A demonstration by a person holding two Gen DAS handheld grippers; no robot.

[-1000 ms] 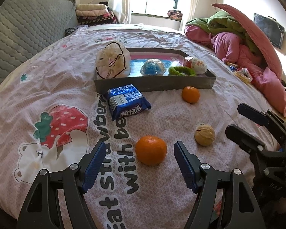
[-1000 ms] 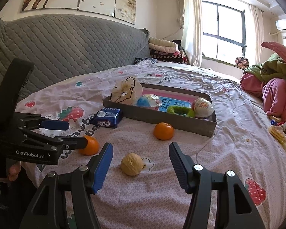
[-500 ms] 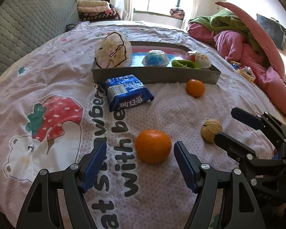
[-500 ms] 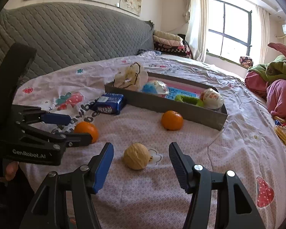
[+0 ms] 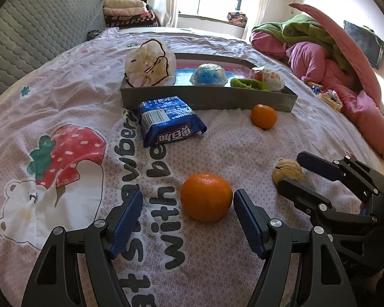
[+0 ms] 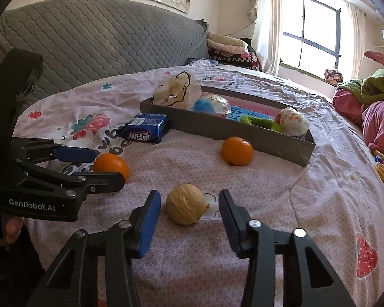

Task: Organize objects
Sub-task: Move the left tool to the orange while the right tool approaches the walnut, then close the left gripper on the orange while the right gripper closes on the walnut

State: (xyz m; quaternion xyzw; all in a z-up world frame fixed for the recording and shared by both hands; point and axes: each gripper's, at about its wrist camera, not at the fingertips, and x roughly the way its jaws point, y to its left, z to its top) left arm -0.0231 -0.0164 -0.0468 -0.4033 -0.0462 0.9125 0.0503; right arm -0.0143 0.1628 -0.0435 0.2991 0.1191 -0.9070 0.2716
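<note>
Tray (image 5: 207, 99) sits mid-bed, grey, shallow, already holding wrapped items; blue snack pack (image 5: 169, 120) leans at its front wall. Near orange (image 5: 206, 196) lies on the sheet between the left gripper (image 5: 188, 217) fingers, spread wide, right pad almost at the peel, no squeeze. Firm, round, likely rolls; take it across the middle. Second orange (image 6: 237, 150) sits just before the tray. Walnut (image 6: 184, 203), hard, light, ridged, sits between right gripper (image 6: 189, 220) jaws, which have just been closing, gaps still show both sides.
</note>
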